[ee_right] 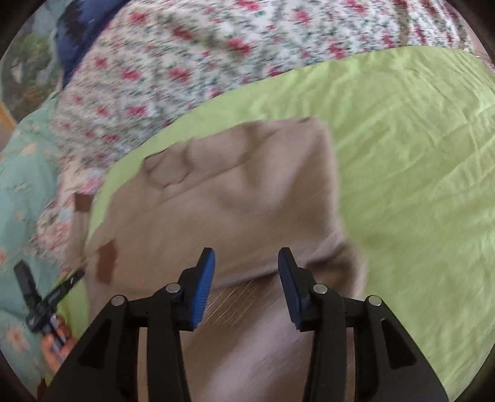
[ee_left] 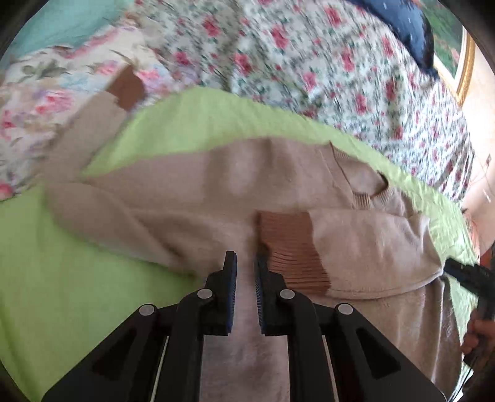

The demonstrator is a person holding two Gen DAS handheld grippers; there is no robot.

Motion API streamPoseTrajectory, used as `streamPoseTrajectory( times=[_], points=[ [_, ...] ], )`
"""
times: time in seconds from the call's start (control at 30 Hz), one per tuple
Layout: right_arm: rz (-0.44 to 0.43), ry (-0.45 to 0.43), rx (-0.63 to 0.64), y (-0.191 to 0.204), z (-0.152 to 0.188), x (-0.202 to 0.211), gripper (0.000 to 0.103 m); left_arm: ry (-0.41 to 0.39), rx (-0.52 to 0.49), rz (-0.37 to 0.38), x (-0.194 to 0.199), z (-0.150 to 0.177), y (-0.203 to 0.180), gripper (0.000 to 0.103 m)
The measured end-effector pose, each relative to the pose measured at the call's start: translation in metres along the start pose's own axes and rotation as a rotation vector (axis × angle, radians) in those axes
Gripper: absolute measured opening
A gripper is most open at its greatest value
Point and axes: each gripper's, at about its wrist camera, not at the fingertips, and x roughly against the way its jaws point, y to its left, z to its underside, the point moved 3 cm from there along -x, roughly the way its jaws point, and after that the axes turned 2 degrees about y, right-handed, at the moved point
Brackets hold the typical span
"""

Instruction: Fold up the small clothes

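A beige knit sweater (ee_left: 185, 191) lies spread on a lime green cloth (ee_left: 62, 278), one sleeve folded across its body. That sleeve's brown ribbed cuff (ee_left: 290, 244) sits just right of my left gripper (ee_left: 245, 256), which hovers over the sweater's body, jaws a narrow gap apart with nothing between them. The other brown cuff (ee_left: 126, 88) reaches onto the floral bedding at upper left. In the right wrist view my right gripper (ee_right: 246, 252) is open above the sweater (ee_right: 247, 191), near its brownish ribbed hem (ee_right: 235, 293), and grips nothing.
A red-flowered bedspread (ee_left: 278, 62) surrounds the green cloth (ee_right: 402, 185). A navy garment (ee_left: 402, 24) lies at the far side. Pale teal flowered fabric (ee_right: 21, 185) lies at the left. A hand (ee_right: 55, 343) holds the other tool at the lower left.
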Motion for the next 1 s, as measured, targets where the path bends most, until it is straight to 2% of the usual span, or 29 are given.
streamPoseTrajectory(
  times=[0.17,0.33,0.37,0.53,0.6,0.67,0.73,0.77,0.8,0.83,0.87,1.0],
  points=[
    [-0.089,0.059,0.035,0.035,0.031,-0.009,0.046,-0.056,0.01,-0.069,0.025,-0.023,0.035,0.018],
    [-0.129,0.118,0.031,0.05,0.05,-0.021,0.046,-0.094,0.03,-0.208,0.024,-0.062,0.083,0.034],
    [-0.129,0.124,0.033,0.052,0.052,-0.021,0.047,-0.094,0.031,-0.236,0.019,-0.073,0.095,0.037],
    [-0.142,0.146,0.052,0.06,0.058,-0.025,0.047,-0.042,0.016,-0.331,-0.02,-0.117,0.135,0.071],
    [-0.14,0.158,0.054,0.059,0.059,-0.028,0.048,-0.009,0.005,-0.385,-0.043,-0.138,0.149,0.075],
    [-0.137,0.175,0.05,0.057,0.062,-0.033,0.048,0.03,0.002,-0.405,-0.061,-0.149,0.16,0.077],
    [-0.134,0.188,0.043,0.054,0.064,-0.037,0.048,0.08,0.02,-0.417,-0.082,-0.159,0.168,0.075],
    [-0.132,0.192,0.04,0.054,0.066,-0.039,0.048,0.099,0.032,-0.415,-0.09,-0.161,0.172,0.07],
    [-0.132,0.196,0.039,0.053,0.067,-0.04,0.048,0.114,0.042,-0.403,-0.096,-0.163,0.175,0.044],
    [-0.134,0.198,0.039,0.053,0.067,-0.041,0.048,0.126,0.049,-0.382,-0.1,-0.163,0.177,0.013],
    [-0.137,0.197,0.04,0.054,0.068,-0.041,0.048,0.131,0.063,-0.347,-0.1,-0.163,0.178,0.011],
    [-0.154,0.186,0.053,0.059,0.067,-0.037,0.048,0.05,0.038,-0.318,-0.078,-0.156,0.159,0.009]
  ],
)
